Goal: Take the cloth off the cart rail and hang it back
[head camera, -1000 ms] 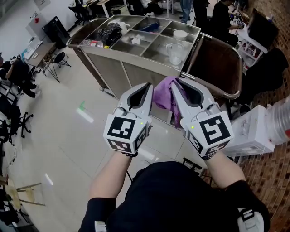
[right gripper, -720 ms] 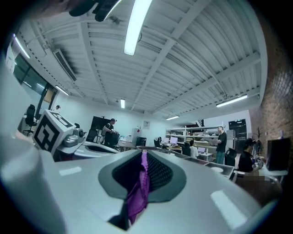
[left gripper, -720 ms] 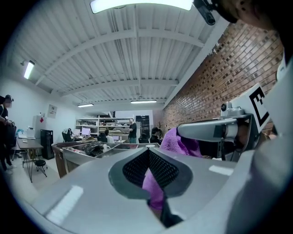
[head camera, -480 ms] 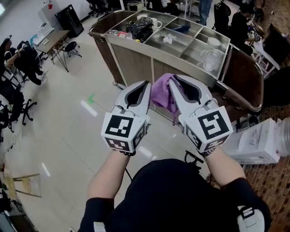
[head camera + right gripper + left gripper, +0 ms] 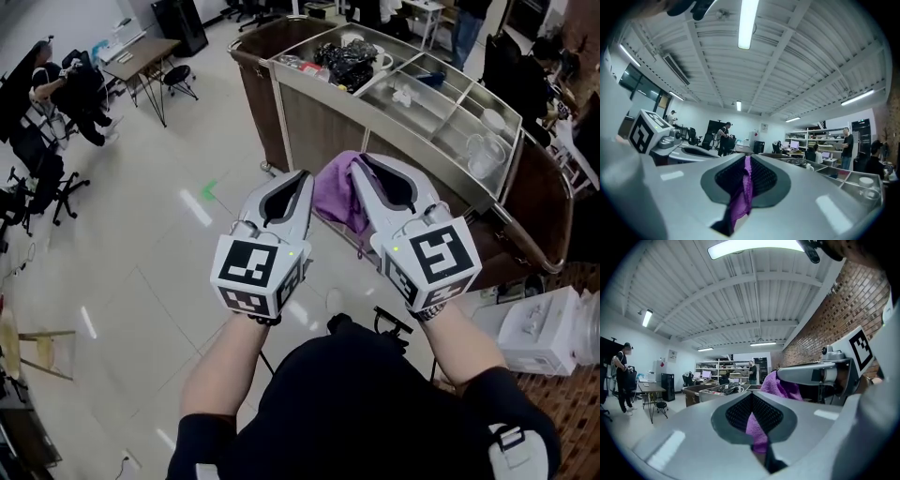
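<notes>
With our left claw (image 5: 300, 183) and right claw (image 5: 364, 173) both clenched on the purple cloth (image 5: 334, 192), we swing along the near side of the cart (image 5: 323, 127). The cloth is off the rail, with rehanging likely next.

One overhead, two level; shared cart (image 5: 328, 127)

Purple cloth (image 5: 336, 192), silver-grey cart (image 5: 323, 127), pale glossy tiled floor (image 5: 141, 244).
</notes>
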Action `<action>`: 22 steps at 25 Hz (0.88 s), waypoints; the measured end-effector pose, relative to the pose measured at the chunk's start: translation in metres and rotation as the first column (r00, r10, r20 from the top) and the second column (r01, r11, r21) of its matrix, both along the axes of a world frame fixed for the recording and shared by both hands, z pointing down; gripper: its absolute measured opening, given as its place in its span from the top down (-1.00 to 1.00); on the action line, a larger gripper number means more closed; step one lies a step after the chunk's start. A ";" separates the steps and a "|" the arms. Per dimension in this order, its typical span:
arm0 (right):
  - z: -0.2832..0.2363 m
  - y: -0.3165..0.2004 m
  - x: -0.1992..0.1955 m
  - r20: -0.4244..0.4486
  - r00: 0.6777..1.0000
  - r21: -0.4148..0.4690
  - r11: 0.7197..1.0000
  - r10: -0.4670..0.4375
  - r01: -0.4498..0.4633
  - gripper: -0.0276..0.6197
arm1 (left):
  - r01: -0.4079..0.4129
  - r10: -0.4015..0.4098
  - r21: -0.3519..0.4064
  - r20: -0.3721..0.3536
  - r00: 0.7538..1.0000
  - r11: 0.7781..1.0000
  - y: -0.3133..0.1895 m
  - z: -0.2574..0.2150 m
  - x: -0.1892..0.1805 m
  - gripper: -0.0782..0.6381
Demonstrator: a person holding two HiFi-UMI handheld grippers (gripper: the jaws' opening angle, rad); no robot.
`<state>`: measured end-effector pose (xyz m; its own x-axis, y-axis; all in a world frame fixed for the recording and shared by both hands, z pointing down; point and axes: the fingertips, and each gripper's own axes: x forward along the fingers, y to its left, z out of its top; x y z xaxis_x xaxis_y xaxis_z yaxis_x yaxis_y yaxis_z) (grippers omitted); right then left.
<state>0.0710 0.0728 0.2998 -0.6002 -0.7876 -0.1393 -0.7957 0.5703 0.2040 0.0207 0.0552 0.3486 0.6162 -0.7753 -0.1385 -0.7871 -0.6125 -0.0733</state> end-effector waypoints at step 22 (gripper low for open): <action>0.035 -0.212 -0.076 0.011 0.980 -0.023 0.980 -0.199 0.199 0.82 | 0.182 -0.182 -0.016 0.016 0.983 0.983 -0.204 0.030 -0.072 0.78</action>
